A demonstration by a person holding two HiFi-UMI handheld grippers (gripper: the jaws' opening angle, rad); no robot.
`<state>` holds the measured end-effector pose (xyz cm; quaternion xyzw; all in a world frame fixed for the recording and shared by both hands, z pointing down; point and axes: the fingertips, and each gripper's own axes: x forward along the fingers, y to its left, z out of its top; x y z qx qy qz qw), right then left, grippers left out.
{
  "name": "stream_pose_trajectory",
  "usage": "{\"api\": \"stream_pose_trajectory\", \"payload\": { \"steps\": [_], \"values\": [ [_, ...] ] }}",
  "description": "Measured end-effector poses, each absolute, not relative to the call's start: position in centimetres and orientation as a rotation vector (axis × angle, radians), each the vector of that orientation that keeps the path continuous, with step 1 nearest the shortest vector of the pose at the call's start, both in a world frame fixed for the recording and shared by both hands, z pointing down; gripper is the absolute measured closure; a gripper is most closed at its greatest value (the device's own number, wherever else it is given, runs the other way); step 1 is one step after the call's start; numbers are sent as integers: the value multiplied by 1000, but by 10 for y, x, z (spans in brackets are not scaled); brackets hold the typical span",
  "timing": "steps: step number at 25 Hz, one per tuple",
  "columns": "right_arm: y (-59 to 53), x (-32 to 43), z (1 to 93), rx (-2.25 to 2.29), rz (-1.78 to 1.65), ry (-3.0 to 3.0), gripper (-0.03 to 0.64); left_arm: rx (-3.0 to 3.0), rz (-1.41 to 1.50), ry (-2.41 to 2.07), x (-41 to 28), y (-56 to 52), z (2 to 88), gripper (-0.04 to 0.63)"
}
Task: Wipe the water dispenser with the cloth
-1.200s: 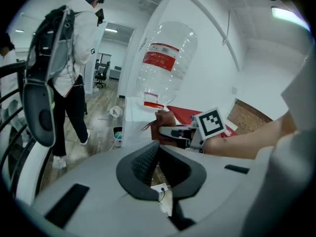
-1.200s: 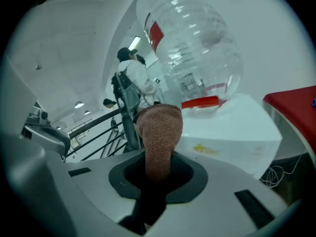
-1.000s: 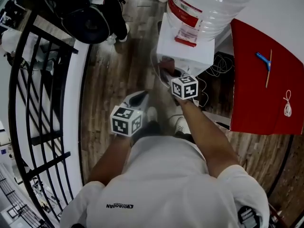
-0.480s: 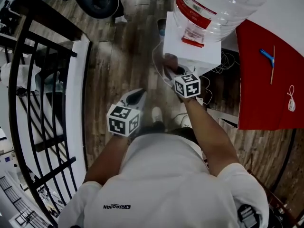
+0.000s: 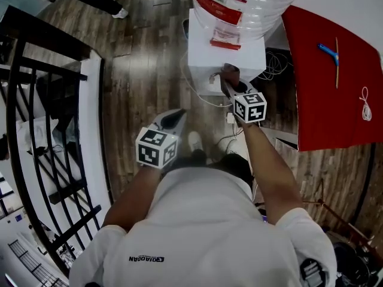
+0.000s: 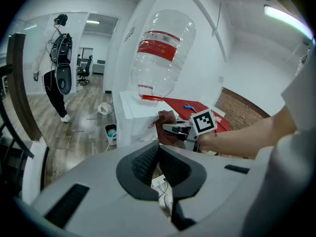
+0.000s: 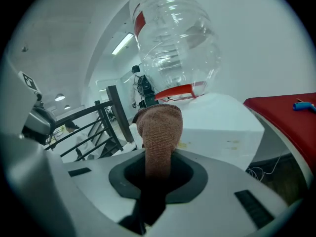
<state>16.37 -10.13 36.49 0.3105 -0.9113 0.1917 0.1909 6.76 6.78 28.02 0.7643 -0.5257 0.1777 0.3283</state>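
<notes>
The white water dispenser [image 5: 224, 55] stands at the top centre and carries a big clear bottle [image 5: 245, 5] with a red label. My right gripper [image 5: 231, 86] is shut on a brown cloth [image 5: 229, 75], which is pressed against the near top edge of the dispenser. In the right gripper view the cloth [image 7: 159, 130] sticks up from the jaws in front of the dispenser [image 7: 222, 127]. My left gripper [image 5: 173, 117] hangs shut and empty over the floor, left of the dispenser and apart from it; the left gripper view shows the dispenser [image 6: 132, 118] and the cloth [image 6: 165, 127].
A red table [image 5: 335, 76] stands right of the dispenser with a blue pen [image 5: 328, 49] and a white cord [image 5: 365, 100] on it. A black railing [image 5: 42, 130] runs along the left. Cables [image 5: 206, 97] lie on the wood floor. A person [image 6: 57, 68] stands far off.
My right gripper has carried the cloth rightward along the dispenser's near edge. The left gripper has stayed about where it was. The head view has shifted.
</notes>
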Motion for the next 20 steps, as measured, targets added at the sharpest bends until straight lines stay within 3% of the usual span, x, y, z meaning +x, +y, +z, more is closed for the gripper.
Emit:
{"api": "stream_pose_trajectory", "payload": {
  "steps": [20],
  "values": [
    [-147, 327, 377, 1037, 623, -2456, 558, 1861, 348, -1489, 154, 51, 284, 606]
  ]
}}
